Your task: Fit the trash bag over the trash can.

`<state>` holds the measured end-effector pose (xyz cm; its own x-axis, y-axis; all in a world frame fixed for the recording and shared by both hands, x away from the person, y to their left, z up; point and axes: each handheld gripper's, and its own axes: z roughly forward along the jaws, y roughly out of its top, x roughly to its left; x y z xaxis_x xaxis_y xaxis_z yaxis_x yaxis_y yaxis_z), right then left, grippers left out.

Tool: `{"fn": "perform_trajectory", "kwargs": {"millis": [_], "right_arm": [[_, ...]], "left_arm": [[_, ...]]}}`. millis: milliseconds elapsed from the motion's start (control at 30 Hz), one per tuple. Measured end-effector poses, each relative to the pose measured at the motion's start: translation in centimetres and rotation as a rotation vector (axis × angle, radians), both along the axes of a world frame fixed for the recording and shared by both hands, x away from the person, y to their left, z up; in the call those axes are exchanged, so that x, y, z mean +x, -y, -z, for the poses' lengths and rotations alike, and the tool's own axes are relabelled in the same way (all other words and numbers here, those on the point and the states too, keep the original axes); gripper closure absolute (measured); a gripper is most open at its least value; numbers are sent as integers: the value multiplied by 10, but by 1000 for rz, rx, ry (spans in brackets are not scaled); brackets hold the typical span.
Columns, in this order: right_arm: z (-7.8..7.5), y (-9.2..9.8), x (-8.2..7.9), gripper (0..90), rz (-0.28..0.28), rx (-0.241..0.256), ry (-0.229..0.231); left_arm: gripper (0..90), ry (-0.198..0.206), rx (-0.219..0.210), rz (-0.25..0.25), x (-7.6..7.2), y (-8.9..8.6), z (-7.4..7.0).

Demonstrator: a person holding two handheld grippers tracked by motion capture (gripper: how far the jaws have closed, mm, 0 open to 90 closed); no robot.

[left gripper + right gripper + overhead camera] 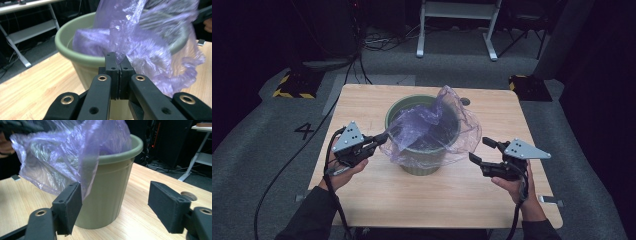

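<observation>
Left gripper pinches a thin, floppy purple bag at the bin rim; right gripper, spread, should grab the bag's loose edge.

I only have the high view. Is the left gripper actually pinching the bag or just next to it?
Observer: Pinching. In the left gripper view the left gripper is shut on the purple bag in front of the green bin.
Operator: Right one?
Observer: The right gripper is wide open; the bag's edge hangs against one pad, not clamped.
Operator: Bag over the rim there?
Observer: Only partly; the rim is bare on one side.
</observation>
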<state>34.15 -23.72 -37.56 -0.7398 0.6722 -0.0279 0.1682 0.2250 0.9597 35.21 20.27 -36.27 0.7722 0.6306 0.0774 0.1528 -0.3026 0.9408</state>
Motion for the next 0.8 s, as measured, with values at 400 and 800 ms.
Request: {"fn": "perform_trajectory", "kwargs": {"millis": [400, 800], "right_arm": [[-54, 16, -28, 235, 69, 22, 84], [-103, -32, -12, 234, 47, 8, 194]], "left_arm": [[878, -12, 18, 3, 5, -7, 7], [867, -28, 24, 15, 10, -5, 10]]}}
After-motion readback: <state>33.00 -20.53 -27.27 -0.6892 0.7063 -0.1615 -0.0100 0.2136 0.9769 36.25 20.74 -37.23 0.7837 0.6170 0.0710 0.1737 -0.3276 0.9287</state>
